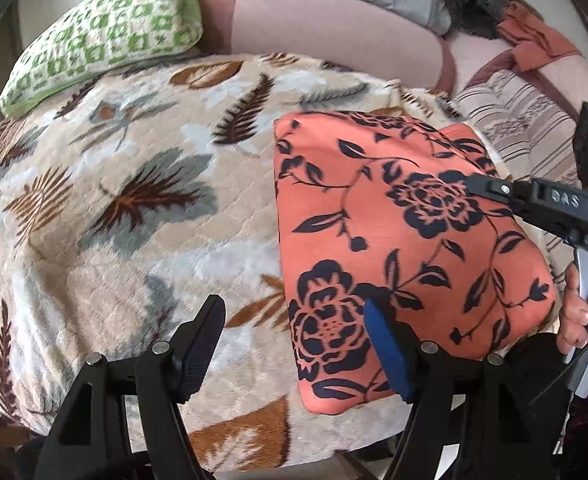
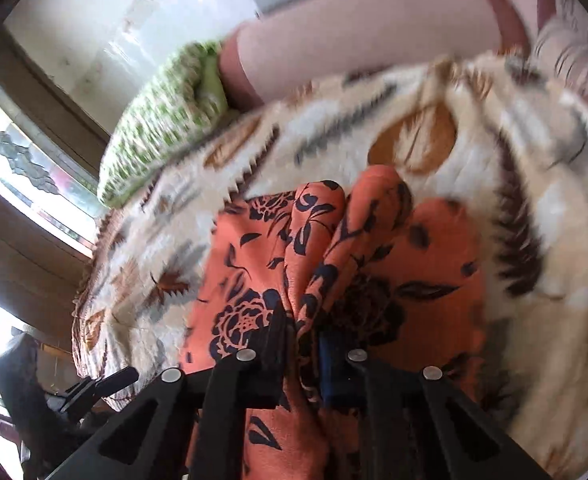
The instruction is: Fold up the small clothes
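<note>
Left wrist view: folded orange floral garment lies on leaf-print blanket, left gripper spread wide with nothing between its fingers; right wrist view: right gripper pinches a raised fold of the garment.

my left wrist camera looks steeply down over the leaf-print blanket from a little above; my right one sits close on the orange floral cloth. both share cloth, blanket and green pillow.
</note>
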A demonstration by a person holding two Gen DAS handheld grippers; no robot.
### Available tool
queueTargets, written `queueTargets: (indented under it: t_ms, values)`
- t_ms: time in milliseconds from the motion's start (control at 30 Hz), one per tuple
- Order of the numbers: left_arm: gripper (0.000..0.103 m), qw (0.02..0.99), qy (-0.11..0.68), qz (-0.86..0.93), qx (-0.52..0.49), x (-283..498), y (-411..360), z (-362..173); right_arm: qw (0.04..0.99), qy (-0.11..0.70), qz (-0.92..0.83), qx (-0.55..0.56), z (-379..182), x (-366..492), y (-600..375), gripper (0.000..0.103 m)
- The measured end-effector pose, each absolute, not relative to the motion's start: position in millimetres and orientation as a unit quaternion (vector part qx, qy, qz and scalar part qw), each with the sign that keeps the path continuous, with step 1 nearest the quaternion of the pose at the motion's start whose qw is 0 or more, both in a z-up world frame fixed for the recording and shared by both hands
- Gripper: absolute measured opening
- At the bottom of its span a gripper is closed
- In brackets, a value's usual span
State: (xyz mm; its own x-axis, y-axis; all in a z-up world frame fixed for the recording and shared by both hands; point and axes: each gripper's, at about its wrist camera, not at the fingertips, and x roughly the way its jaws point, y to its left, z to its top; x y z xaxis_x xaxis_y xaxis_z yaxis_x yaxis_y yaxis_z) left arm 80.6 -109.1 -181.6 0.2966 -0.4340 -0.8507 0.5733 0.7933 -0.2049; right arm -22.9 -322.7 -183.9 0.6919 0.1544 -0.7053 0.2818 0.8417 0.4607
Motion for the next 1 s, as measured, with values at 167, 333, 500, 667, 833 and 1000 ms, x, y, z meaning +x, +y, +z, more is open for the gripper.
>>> queueTargets:
  t_ms: [167,333,500,667,833,1000]
  values:
    - [0.073,0.782,0.506,-0.345,0.115,66,-155,-195,0.853,0.406,-0.089,0.314,-219,-42,-362,0.014]
    - [0.074,0.746,0.54,-0.369,0.122,57,-185,-232,0.811,0.419,-0.091,0.399,-277,-47,-390,0.016]
    - [0.075,0.75,0.543,-0.364,0.1,61,-170,-212,0.815,0.417,-0.088,0.394,-241,-45,-395,0.023]
    - [0.075,0.778,0.491,-0.372,0.125,53,-162,-175,0.849,0.359,-0.084,0.379,-194,-34,-400,0.024]
    - [0.075,0.775,0.495,-0.358,0.159,52,-174,-193,0.814,0.419,-0.061,0.399,-219,29,-388,0.024]
    - [0.083,0.77,0.522,-0.333,0.155,62,-175,-222,0.761,0.47,-0.089,0.439,-278,67,-403,0.022]
